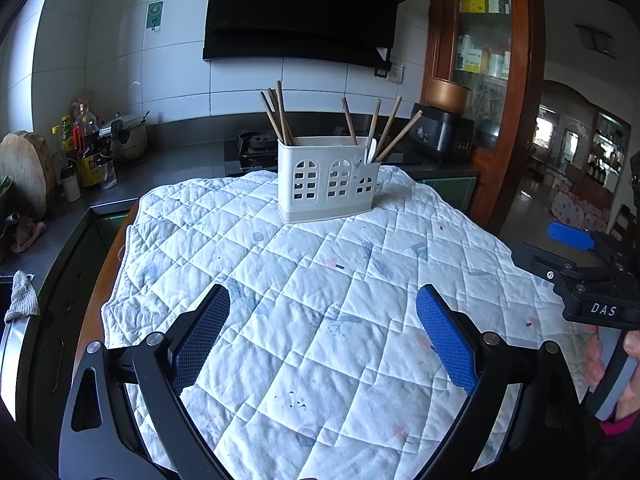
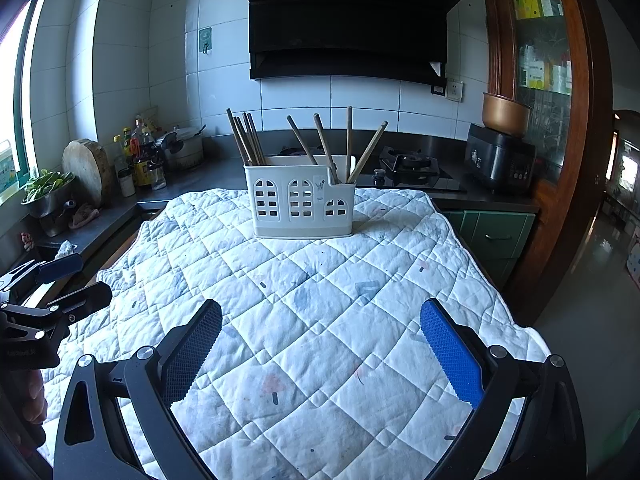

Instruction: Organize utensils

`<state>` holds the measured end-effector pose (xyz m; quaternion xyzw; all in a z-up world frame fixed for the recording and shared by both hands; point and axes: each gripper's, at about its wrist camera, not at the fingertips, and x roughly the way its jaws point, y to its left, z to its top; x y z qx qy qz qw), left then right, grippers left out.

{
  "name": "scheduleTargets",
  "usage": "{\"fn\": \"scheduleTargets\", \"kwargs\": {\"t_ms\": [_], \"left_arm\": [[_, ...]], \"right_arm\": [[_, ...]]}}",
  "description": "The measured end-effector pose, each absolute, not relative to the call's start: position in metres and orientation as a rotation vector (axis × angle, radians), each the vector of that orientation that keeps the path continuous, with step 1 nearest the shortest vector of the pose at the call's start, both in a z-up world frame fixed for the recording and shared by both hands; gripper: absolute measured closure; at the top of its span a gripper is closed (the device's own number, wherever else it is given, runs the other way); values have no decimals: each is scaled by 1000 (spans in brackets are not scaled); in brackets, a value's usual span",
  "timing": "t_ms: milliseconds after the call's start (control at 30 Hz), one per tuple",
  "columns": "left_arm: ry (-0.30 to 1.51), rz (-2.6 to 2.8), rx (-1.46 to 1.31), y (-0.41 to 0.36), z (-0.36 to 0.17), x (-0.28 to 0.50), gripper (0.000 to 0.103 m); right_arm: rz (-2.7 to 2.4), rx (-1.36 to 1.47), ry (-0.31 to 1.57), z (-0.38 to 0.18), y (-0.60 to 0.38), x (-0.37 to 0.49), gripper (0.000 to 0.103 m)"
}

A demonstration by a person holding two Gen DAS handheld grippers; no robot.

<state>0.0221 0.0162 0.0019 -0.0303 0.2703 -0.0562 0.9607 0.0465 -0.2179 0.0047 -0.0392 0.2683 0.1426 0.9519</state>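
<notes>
At the bottom of each view, the left gripper [image 1: 323, 334] and right gripper [image 2: 321, 346] hang wide apart and hold nothing over the white quilted cloth [image 2: 320, 340]; no utensil lies loose on it; at frame centre, the white plastic utensil caddy [image 1: 326, 178] already holds the brown wooden chopsticks [image 1: 280, 114] in two clusters; the task looks essentially finished.

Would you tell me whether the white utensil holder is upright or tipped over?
Upright: the utensil holder stands on its base on the quilted cloth, with chopsticks sticking up from its compartments.
</notes>
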Motion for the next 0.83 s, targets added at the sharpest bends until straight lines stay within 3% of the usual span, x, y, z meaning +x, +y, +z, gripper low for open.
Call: {"fn": "scheduleTargets", "kwargs": {"t_ms": [833], "left_arm": [[542,-103,-66,20,1,21,9]], "right_arm": [[309,-76,563,-1,-214,48,7]]}}
